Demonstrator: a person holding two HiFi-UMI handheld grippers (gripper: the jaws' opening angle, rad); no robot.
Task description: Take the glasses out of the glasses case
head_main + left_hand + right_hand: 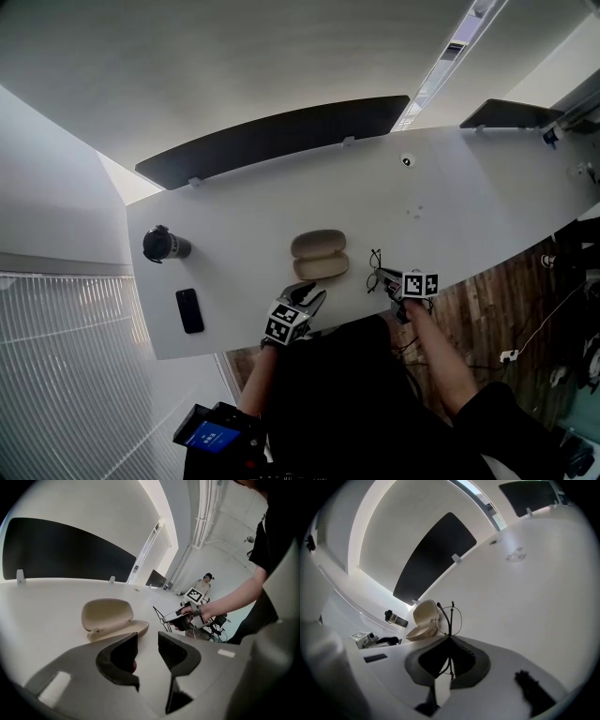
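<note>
Farthest left on the long white worktop (244, 202) a dark cylindrical flask (161, 244) lies on its side, and a flat black phone (189, 310) lies nearer the front edge, both well apart from the rest. Toward the middle, the left gripper (309, 295) hovers at the front edge and points at the case. Its own view shows its jaws standing wide apart with only bare worktop between them (147, 651). Just beyond it sits the open beige hard-shell glasses case (320, 255), its lid tipped up behind its shallow tray (108, 616) and its hollow empty. Just to the right of the case are the thin black wire-framed glasses (375, 269), out of the case and near the front edge. The right gripper (386, 278) has them. In its own view the jaws are pressed together (449, 656) on the thin frame, and the glasses (449, 618) stand upright ahead of the tips with one round lens rim showing in front of the case (423, 618). Whether the frame touches the worktop cannot be told. A long dark partition panel (281, 136) runs along the far edge, with a second one (506, 113) further right. A small round fitting (407, 161) sits in the bare stretch of worktop between them and the glasses. Wooden floor (487, 309) shows beyond the right end.
</note>
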